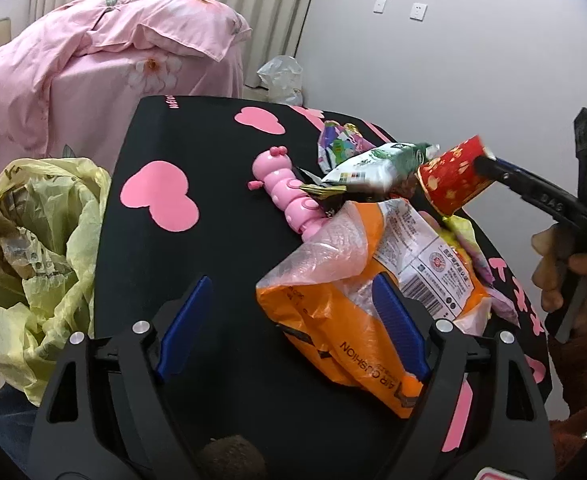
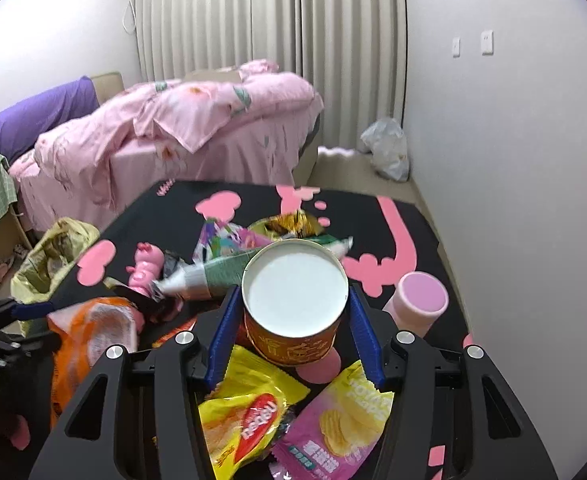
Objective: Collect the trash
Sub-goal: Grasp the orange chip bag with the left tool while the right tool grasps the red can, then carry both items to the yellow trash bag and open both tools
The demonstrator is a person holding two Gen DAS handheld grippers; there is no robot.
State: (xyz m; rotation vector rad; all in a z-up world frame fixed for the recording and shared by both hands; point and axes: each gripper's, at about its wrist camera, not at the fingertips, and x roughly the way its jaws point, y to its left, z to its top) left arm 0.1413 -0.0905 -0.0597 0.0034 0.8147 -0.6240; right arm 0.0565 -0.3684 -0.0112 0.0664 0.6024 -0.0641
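Your right gripper (image 2: 295,328) clamps the light, crushable paper cup (image 2: 295,304) by its sides above the wrappers at the table's (image 1: 221,152) near edge. Your left gripper (image 1: 293,320) hangs open beside the slippery orange bag (image 1: 345,320); pinch its crumpled top.

Under me is a black table (image 1: 229,184) printed with pink hearts. My pile lies on it: a pink caterpillar toy (image 1: 289,192) at eleven o'clock, an orange packet (image 1: 357,320) at centre, a pink tub (image 2: 419,300) at three o'clock.
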